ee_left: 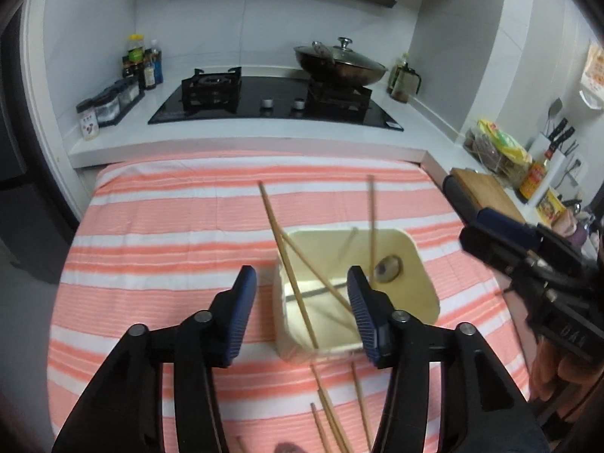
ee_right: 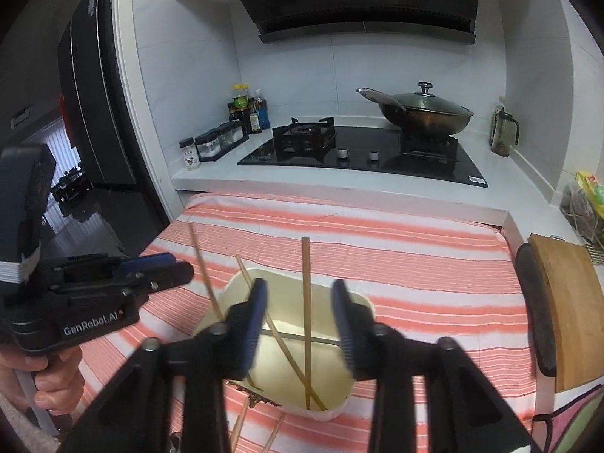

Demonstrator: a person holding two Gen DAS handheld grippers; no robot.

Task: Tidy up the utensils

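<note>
Left wrist view: left tongs point(ee_left: 302, 302) released, pads apart, nothing between them; cream bin point(ee_left: 426, 287) lies just beyond, at frame centre on the striped table point(ee_left: 151, 226).
Chopsticks in bin: several chopsticks point(ee_left: 287, 256) lean crossed inside the bin, ends sticking above its rim.
Only in this view: loose chopsticks point(ee_left: 332, 415) on the cloth at the lower centre, nearer than the bin; knife block point(ee_left: 555, 147) at far right.
Right wrist view: right tongs point(ee_right: 300, 324) released, empty, over the bin's mouth point(ee_right: 362, 302); one upright chopstick point(ee_right: 306, 302) shows between the pads.
Only in this view: a hand point(ee_right: 49, 381) gripping the left tool at lower left; range hood point(ee_right: 358, 3) in full.
Around: stove point(ee_right: 377, 154), lidded wok point(ee_right: 426, 113), cutting board point(ee_right: 566, 302) at right.
</note>
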